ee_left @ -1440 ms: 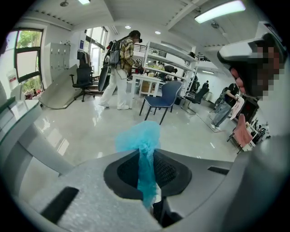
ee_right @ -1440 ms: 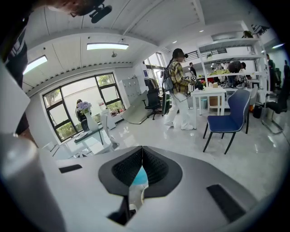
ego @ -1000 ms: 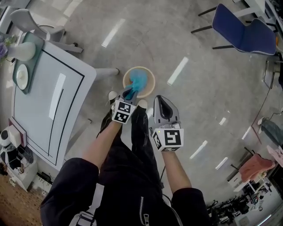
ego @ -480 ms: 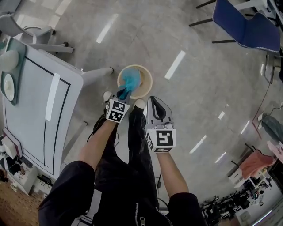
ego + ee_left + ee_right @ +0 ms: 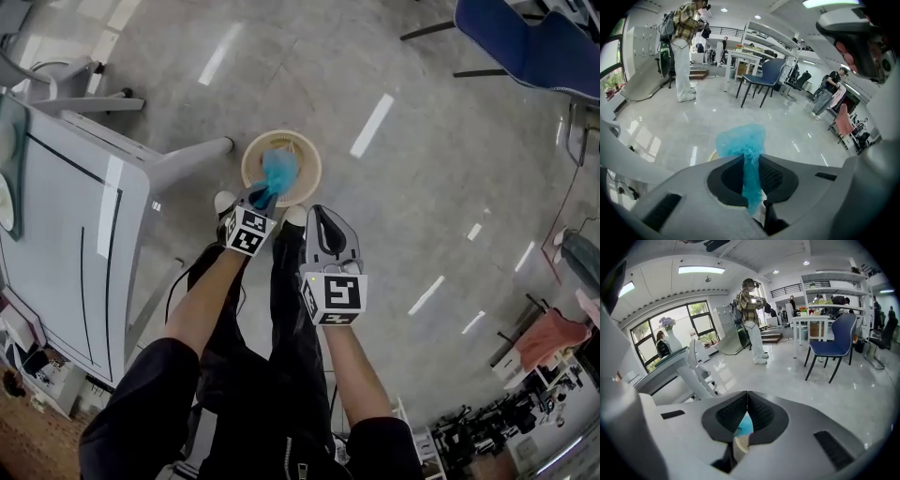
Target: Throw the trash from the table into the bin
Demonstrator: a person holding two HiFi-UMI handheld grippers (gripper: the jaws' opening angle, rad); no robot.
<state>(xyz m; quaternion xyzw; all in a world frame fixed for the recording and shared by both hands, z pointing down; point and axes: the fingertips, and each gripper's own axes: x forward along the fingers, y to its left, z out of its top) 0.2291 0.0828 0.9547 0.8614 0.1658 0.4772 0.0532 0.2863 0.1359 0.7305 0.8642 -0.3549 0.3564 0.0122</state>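
A crumpled blue plastic piece of trash (image 5: 278, 169) hangs over the mouth of the round beige bin (image 5: 251, 150) on the floor. My left gripper (image 5: 265, 197) is shut on the lower end of this trash (image 5: 743, 140), and the bunched top sticks out past the jaws. A sliver of the bin's rim (image 5: 711, 156) shows just beyond them. My right gripper (image 5: 319, 216) is beside the bin's near right edge, shut with nothing in it (image 5: 746, 397). Through the gap under its pads, the blue trash (image 5: 746, 425) and the bin's ribbed wall (image 5: 739, 442) show.
The white table (image 5: 66, 244) with its leg (image 5: 183, 159) stands to the left of the bin. My own legs and white-toed shoes (image 5: 225, 202) are right at the bin. A blue chair (image 5: 534, 47) stands far right. A person (image 5: 684, 51) stands further off.
Both grippers have sunk toward the bin, and the blue trash now hangs lower over its mouth. The left gripper keeps its hold.
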